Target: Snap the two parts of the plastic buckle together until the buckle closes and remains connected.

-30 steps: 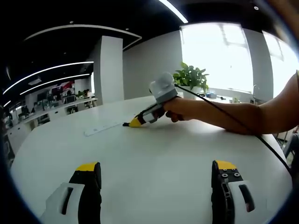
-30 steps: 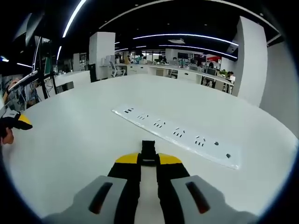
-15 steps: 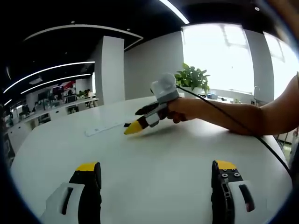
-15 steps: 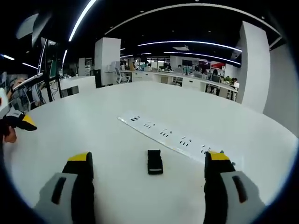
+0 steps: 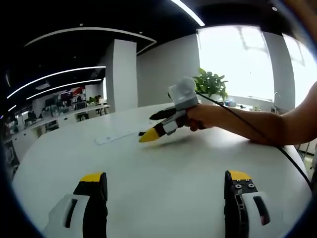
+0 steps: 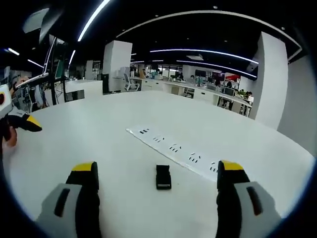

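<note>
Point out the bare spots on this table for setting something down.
Bare white table lies between the small black plastic buckle and the left gripper, and beyond the long white power strip. Tightest between buckle and strip.

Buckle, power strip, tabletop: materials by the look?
Buckle: black and matte, likely moulded plastic; too small to see texture. Power strip: white, flat, with dark socket slots, probably hard plastic. Table: plain white with a soft sheen and no visible grain, so laminate or painted board, though the look leaves that open.
</note>
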The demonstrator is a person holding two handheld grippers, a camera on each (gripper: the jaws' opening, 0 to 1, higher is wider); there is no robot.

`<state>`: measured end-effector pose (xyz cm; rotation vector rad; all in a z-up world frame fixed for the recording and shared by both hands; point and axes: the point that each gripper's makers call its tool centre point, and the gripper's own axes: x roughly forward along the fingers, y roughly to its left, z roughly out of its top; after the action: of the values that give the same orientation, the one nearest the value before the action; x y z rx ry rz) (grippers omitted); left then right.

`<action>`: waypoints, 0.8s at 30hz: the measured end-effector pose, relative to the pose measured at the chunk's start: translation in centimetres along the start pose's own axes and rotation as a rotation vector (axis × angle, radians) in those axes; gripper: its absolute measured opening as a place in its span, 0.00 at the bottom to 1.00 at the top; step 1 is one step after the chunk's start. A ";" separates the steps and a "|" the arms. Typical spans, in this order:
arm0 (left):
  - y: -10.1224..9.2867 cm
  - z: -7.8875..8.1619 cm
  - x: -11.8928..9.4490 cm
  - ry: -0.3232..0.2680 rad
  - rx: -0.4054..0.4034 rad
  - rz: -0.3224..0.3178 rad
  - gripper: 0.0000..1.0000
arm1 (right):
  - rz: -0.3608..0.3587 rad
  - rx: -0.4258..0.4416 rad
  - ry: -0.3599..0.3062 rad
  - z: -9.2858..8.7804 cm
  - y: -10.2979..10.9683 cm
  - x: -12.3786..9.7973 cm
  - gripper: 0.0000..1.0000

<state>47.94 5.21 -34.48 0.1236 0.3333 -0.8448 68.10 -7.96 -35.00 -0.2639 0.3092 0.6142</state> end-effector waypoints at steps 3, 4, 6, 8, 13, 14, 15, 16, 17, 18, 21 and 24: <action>-0.2 -0.1 0.0 0.002 -0.004 -0.006 0.99 | -0.009 0.002 0.000 0.0 -0.2 -0.1 1.00; -0.3 -0.2 0.1 0.004 -0.003 -0.010 0.99 | -0.009 0.006 -0.001 0.0 -0.2 -0.1 1.00; -0.8 -0.2 0.2 -0.001 -0.008 -0.031 0.99 | -0.010 0.011 0.000 0.1 -0.2 -0.2 1.00; -1.1 -0.1 0.1 -0.005 -0.020 -0.046 0.99 | -0.014 0.016 -0.001 0.1 -0.4 -0.4 1.00; -1.1 -0.4 0.5 0.005 -0.008 -0.043 0.99 | -0.022 0.022 -0.011 0.3 0.0 -0.9 1.00; -1.0 -0.5 0.5 0.009 -0.008 -0.041 0.99 | -0.021 0.018 -0.011 0.4 0.0 -0.9 1.00; -0.9 -0.7 0.4 0.012 -0.006 -0.038 0.99 | -0.020 0.016 -0.014 0.5 0.2 -1.1 1.00; -0.9 -0.8 0.4 0.014 -0.003 -0.037 0.99 | -0.021 0.014 -0.017 0.5 0.6 -1.4 1.00; -0.9 -0.9 0.4 0.015 -0.003 -0.039 0.99 | -0.025 0.007 -0.020 0.7 0.4 -1.2 1.00; -0.8 -0.9 0.4 0.014 -0.005 -0.037 0.99 | -0.029 0.003 -0.024 0.8 0.3 -1.2 1.00; -0.8 -0.9 0.3 0.013 -0.007 -0.036 0.99 | -0.038 -0.001 -0.043 1.4 0.3 -1.8 0.97; -0.9 -0.9 0.3 0.012 -0.013 -0.040 0.99 | -0.043 0.006 -0.055 1.8 0.4 -2.4 0.96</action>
<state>47.23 4.58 -35.47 0.1099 0.3530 -0.8814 66.37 -8.30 -32.57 -0.2472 0.2517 0.5770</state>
